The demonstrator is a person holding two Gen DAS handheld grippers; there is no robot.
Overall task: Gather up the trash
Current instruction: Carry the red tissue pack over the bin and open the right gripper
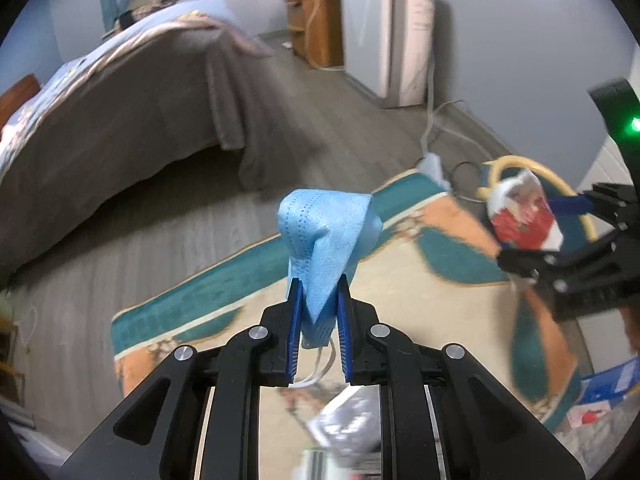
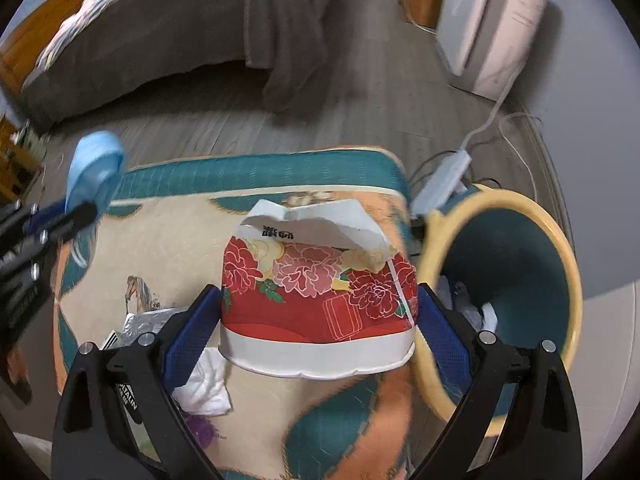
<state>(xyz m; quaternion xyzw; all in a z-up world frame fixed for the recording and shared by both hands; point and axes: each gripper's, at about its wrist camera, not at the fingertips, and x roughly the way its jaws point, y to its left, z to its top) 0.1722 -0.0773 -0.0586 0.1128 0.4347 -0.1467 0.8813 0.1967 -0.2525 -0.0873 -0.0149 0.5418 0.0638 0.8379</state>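
Observation:
My left gripper [image 1: 318,288] is shut on a folded blue face mask [image 1: 324,232] and holds it above the patterned rug [image 1: 208,296]. The mask also shows at the left of the right wrist view [image 2: 94,172]. My right gripper [image 2: 320,304] is shut on a red flowered paper cup [image 2: 320,292], held just left of a teal trash bin with a yellow rim [image 2: 560,248]. The cup also shows in the left wrist view [image 1: 524,216], in front of the bin [image 1: 576,196]. The bin holds some white trash.
A silver foil wrapper [image 2: 140,324] and a white tissue [image 2: 204,384] lie on the rug below my right gripper. A bed with a grey cover [image 1: 120,128] stands at the left. A white appliance [image 1: 392,36] stands by the wall, with a power strip [image 2: 440,184] and cables by the bin.

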